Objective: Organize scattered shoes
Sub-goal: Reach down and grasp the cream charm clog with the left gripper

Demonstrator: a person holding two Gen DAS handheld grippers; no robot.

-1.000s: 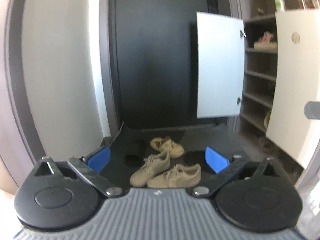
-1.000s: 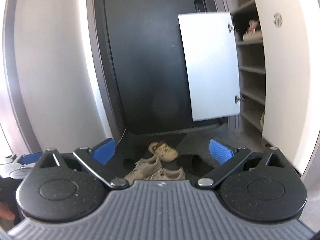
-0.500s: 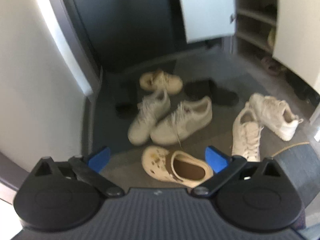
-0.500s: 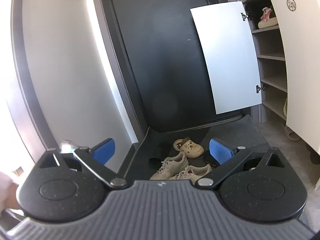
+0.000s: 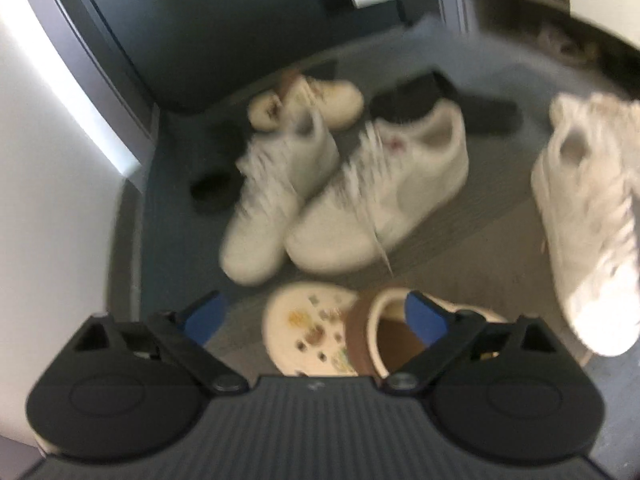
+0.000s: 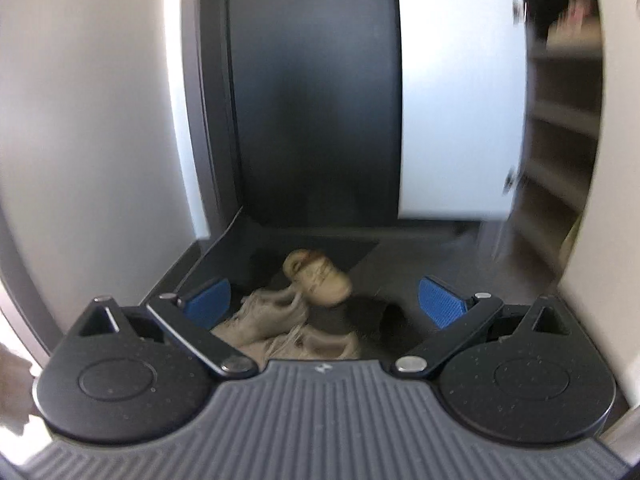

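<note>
White sneakers (image 5: 320,196), a touching pair, lie on the grey floor (image 5: 480,232), and everything else is placed from them. Left of the pair a black slipper (image 5: 212,192) touches it; behind lies a cream clog (image 5: 316,100); nearer the camera, a second cream clog (image 5: 320,332) sits between the spread, empty jaws of the left gripper (image 5: 316,316). Right of the pair lies another white sneaker (image 5: 588,220). The right gripper (image 6: 324,298) hangs short of the pair, jaws wide, holding nothing.
</note>
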